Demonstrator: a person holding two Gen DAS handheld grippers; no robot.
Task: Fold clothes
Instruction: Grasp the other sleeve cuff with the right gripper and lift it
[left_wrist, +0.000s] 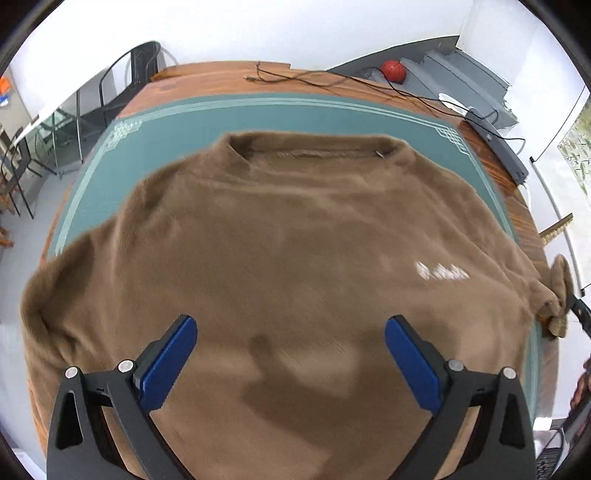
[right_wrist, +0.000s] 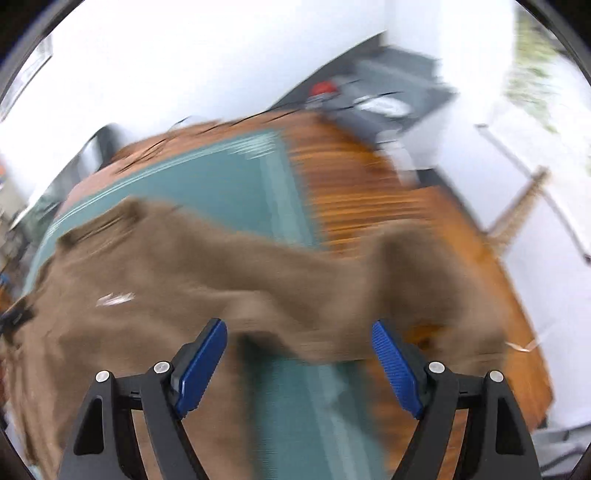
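Brown sweater (left_wrist: 280, 236) spread flat on green mat (left_wrist: 258, 114); left gripper (left_wrist: 290, 350) and right gripper (right_wrist: 299, 354) both held agape, nothing grasped.

Left gripper (left_wrist: 290, 345) hovers with its blue pads spread wide; right gripper (right_wrist: 299, 349) likewise gapes, nothing between its jaws.

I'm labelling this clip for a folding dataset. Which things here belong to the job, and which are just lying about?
Belongs to the job:
brown sweater
teal mat under it
left gripper, open
right gripper, open

Just lying about:
black cable
orange ball
black bar-shaped device
black chair
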